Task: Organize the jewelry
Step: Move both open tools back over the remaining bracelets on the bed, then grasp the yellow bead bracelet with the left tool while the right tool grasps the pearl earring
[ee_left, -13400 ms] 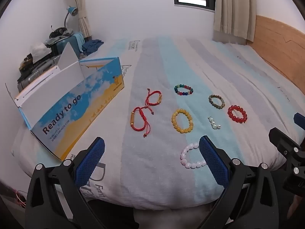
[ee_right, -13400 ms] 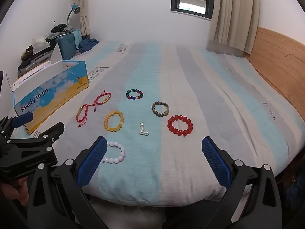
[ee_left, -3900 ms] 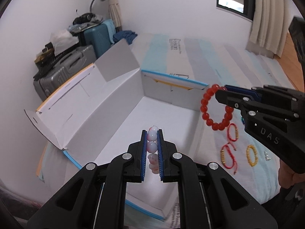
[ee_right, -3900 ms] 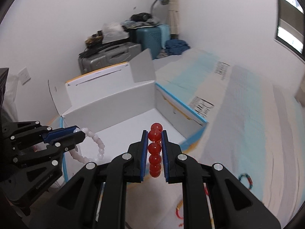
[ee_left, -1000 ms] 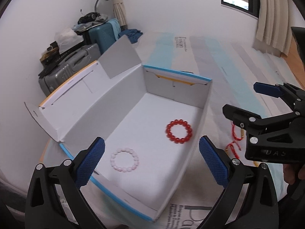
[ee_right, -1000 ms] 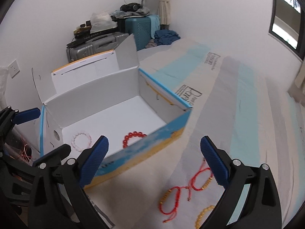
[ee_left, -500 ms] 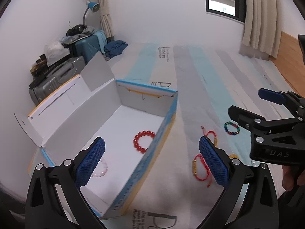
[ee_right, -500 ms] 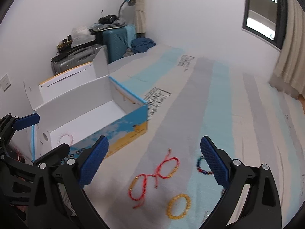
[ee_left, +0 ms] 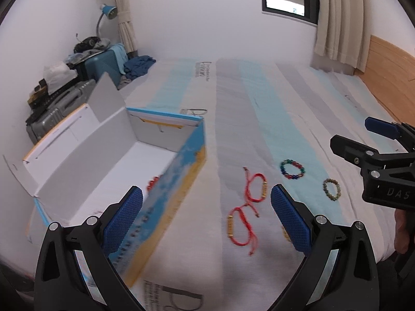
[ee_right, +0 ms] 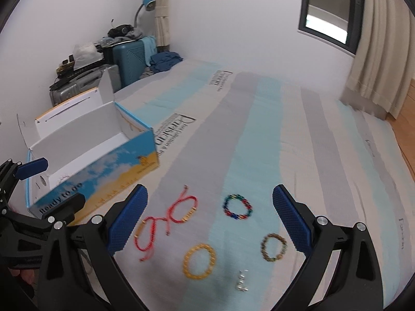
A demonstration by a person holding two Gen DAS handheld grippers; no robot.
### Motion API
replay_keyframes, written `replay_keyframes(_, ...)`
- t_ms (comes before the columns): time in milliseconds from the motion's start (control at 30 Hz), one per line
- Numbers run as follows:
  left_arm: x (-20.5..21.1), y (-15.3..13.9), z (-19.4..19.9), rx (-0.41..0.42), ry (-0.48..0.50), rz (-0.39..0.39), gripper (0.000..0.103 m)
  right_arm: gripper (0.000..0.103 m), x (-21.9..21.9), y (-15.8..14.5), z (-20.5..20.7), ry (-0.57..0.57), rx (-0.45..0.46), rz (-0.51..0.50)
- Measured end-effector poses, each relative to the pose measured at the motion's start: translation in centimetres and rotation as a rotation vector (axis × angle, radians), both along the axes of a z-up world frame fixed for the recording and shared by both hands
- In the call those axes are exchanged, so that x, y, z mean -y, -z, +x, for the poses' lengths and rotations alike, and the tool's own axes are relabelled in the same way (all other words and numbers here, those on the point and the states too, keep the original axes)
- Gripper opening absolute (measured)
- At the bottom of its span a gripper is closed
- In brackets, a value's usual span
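My left gripper (ee_left: 206, 220) is open and empty, above the bed near the box's front wall. My right gripper (ee_right: 210, 217) is open and empty too, over the jewelry. An open cardboard box (ee_left: 181, 173) (ee_right: 109, 171) lies at the left; a sliver of the red bead bracelet (ee_left: 151, 183) shows inside it. On the striped bedspread lie two red cord bracelets (ee_left: 246, 207) (ee_right: 166, 217), a multicoloured bead bracelet (ee_left: 292, 169) (ee_right: 237, 206), an olive bead bracelet (ee_left: 331, 193) (ee_right: 273, 247), a yellow bead bracelet (ee_right: 199, 260) and small pearl pieces (ee_right: 241, 283).
Suitcases (ee_right: 129, 59) with clutter and a blue desk lamp (ee_left: 107, 13) stand beyond the box at the left. A wooden headboard (ee_left: 389, 72) runs along the right. A window (ee_right: 326, 7) with curtains is at the back. A hand (ee_left: 402, 230) holds the right gripper.
Both grippers have swung right, away from the box and toward the loose jewelry. More bracelets have come into view; the box interior is now mostly hidden by its front wall.
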State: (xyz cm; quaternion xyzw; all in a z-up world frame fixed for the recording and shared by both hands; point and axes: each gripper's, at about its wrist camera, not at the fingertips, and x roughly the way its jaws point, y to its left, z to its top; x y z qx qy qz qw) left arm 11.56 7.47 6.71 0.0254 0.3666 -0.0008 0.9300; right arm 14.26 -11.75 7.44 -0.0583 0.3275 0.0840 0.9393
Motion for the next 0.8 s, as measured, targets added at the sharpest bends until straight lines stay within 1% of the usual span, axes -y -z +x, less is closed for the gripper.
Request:
replay_keyframes(167, 3.1, 2.4, 0.5, -0.029, 0.043, 0.002, 0.097, 0.093, 3.1, 2.2, -0.9, 0.04, -0.031, 0.003)
replay_keyframes(367, 6.0, 5.4, 1.1, -0.063, 0.075, 0.004, 0.097, 0.093, 6.3, 5.9, -1.8, 0.062, -0.082, -0.005)
replay_keyframes(633, 8.5, 8.3, 2.5, -0.099, 0.087, 0.0, 0.097, 0.093, 7.7, 9.7, -2.5, 0.037, -0.131, -0.036)
replay_keyframes(800, 10.1, 10.0, 3.5, -0.12, 0.102, -0.002, 0.097, 0.088, 7.6, 12.0, -2.7, -0.003, -0.17, -0.052)
